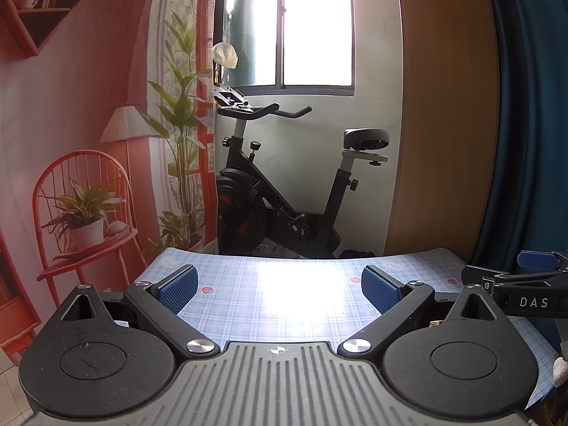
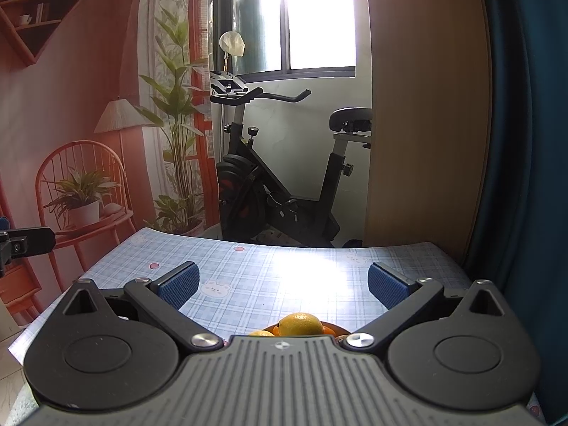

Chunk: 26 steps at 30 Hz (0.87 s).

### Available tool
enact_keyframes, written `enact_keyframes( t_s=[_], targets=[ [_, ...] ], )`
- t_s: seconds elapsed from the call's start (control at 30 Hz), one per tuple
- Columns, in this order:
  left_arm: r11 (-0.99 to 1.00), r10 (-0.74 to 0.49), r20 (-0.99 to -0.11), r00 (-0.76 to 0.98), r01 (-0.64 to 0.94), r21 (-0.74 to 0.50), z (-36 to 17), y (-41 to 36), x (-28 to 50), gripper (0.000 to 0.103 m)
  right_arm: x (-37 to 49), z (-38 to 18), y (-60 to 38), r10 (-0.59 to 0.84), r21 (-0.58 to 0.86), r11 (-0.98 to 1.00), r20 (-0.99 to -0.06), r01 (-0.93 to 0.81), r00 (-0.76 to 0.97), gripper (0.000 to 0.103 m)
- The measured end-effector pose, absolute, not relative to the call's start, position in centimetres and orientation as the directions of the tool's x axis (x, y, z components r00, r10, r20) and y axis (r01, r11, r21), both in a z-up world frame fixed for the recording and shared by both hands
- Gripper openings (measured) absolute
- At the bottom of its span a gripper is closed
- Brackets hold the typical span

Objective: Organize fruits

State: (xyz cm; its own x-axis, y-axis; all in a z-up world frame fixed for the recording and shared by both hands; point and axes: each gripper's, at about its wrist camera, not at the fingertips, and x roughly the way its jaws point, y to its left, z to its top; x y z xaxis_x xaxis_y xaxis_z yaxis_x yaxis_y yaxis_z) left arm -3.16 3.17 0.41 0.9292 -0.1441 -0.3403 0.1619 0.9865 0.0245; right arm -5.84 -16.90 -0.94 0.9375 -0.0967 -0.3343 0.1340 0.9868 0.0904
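Observation:
In the right wrist view a yellow-orange citrus fruit (image 2: 300, 323) tops a pile of fruit on an orange plate (image 2: 341, 329), mostly hidden behind the gripper body. My right gripper (image 2: 282, 285) is open and empty, held above and just beyond the pile; it also shows at the right edge of the left wrist view (image 1: 522, 285). My left gripper (image 1: 278, 288) is open and empty over the blue checked tablecloth (image 1: 248, 305). No fruit shows in the left wrist view.
The table (image 2: 248, 266) ends ahead at its far edge. Beyond it stand an exercise bike (image 2: 284, 177), a wooden panel (image 2: 426, 106) and a blue curtain (image 2: 525, 142). A printed room backdrop (image 1: 88, 142) hangs at the left.

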Motion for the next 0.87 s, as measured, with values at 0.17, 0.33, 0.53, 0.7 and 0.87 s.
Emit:
enact_keyframes(
  t_s=[0.17,0.33,0.53,0.7,0.87],
  targets=[
    [0.986,-0.148,-0.333,0.931,0.165,0.024,0.34,3.13,-3.29,0.100,-5.86,-0.82,-17.17,-0.102,0.091,0.986,-0.332,0.140,0.938,0.103],
    [0.986,-0.152,-0.333,0.931,0.168,0.020,0.31,3.19,-3.28,0.100,-5.90,-0.77,-17.34,-0.105,0.091,0.986,-0.332,0.142,0.937,0.103],
    [0.985,-0.157,-0.339,0.928,0.171,0.012,0.24,3.23,-3.23,0.100,-5.79,-0.80,-17.09,-0.106,0.090,0.986,-0.335,0.143,0.936,0.103],
    [0.985,-0.159,-0.342,0.926,0.173,0.008,0.25,3.14,-3.17,0.100,-5.78,-0.81,-17.09,-0.105,0.090,0.986,-0.335,0.143,0.937,0.103],
    [0.985,-0.160,-0.350,0.923,0.174,0.007,0.22,3.05,-3.05,0.100,-5.77,-0.91,-17.00,-0.103,0.088,0.986,-0.337,0.140,0.936,0.103]
  ],
)
